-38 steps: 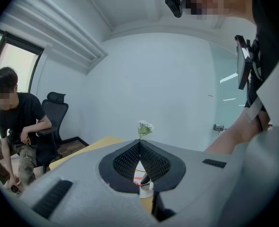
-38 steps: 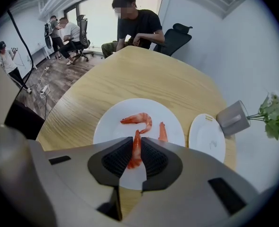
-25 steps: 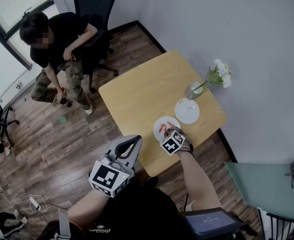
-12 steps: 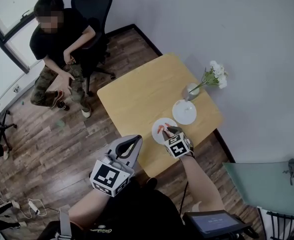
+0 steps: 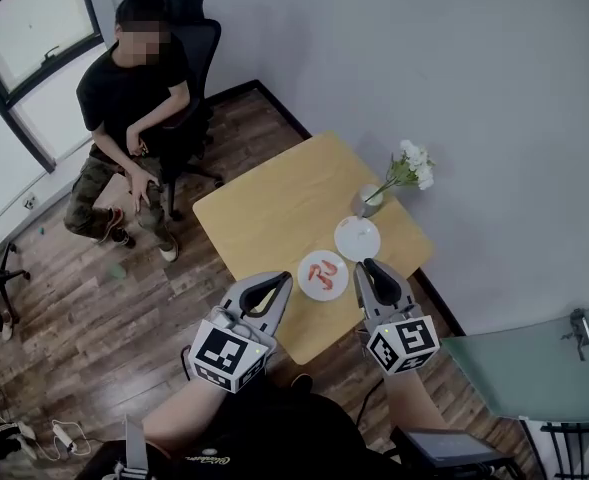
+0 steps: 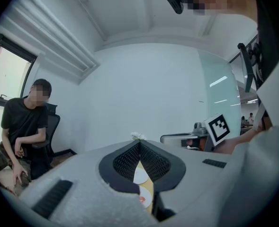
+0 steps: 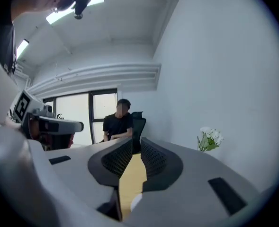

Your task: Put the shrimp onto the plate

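Two red shrimp [image 5: 323, 267] lie on a white plate [image 5: 309, 283] near the front edge of the wooden table [image 5: 274, 208]. A second white plate [image 5: 357, 238] beside it is bare. My right gripper [image 5: 371, 268] hangs to the right of the shrimp plate, pulled back over the table's edge, its jaws a narrow gap apart with nothing between them [image 7: 135, 143]. On the left, my left gripper [image 5: 271, 286] stays shut and empty off the table's front edge. Through its jaws [image 6: 139, 144] I see both plates, with the shrimp [image 6: 142, 200] on the nearer one.
A glass vase of white flowers [image 5: 399, 173] stands at the table's far right by the wall. A person in black [image 5: 124, 118] sits on an office chair beyond the table's far left. A tablet [image 5: 444, 448] lies low right.
My right gripper has drawn back from the plate toward me, leaving the shrimp lying on it. The left gripper has kept its place. The seated person has straightened up.
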Demonstrator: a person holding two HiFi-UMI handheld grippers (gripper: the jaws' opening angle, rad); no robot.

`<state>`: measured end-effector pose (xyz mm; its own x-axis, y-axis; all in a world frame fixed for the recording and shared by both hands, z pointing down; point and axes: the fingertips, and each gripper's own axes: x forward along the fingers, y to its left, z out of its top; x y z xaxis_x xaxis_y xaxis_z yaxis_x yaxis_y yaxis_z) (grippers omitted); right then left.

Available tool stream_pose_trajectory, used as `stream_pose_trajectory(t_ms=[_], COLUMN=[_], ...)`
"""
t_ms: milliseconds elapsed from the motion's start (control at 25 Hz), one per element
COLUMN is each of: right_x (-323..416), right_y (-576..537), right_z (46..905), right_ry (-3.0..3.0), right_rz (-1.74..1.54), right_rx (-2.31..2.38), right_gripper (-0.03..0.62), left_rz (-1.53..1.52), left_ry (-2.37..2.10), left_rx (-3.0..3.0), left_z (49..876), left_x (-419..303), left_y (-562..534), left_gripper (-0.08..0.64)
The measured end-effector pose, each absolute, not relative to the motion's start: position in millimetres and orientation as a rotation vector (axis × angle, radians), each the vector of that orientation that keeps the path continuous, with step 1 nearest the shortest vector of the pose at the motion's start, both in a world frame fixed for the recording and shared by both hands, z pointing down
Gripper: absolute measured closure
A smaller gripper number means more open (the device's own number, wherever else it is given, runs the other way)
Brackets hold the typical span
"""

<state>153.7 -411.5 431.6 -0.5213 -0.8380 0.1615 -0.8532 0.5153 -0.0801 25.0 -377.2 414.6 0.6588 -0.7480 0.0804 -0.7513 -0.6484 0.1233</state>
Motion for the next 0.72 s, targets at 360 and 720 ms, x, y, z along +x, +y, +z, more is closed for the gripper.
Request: stream_pose_trajectory(t_ms=[360,720], right_x=[165,161], right_y=[-347,-324], right_z=[391,388], right_ry=[-2.727,-2.750], right_rz=[0.212,0.246], right_rx=[1.633,1.652], right_gripper=[0.575,0.588], left_rz=[0.016,0.017], left_ry=[-1.216,-1.239], left_rx=[2.819,2.812], left_z=[395,397], left_x=[45,41], left_y=[-348,-326], left_gripper=[0.557,0.557])
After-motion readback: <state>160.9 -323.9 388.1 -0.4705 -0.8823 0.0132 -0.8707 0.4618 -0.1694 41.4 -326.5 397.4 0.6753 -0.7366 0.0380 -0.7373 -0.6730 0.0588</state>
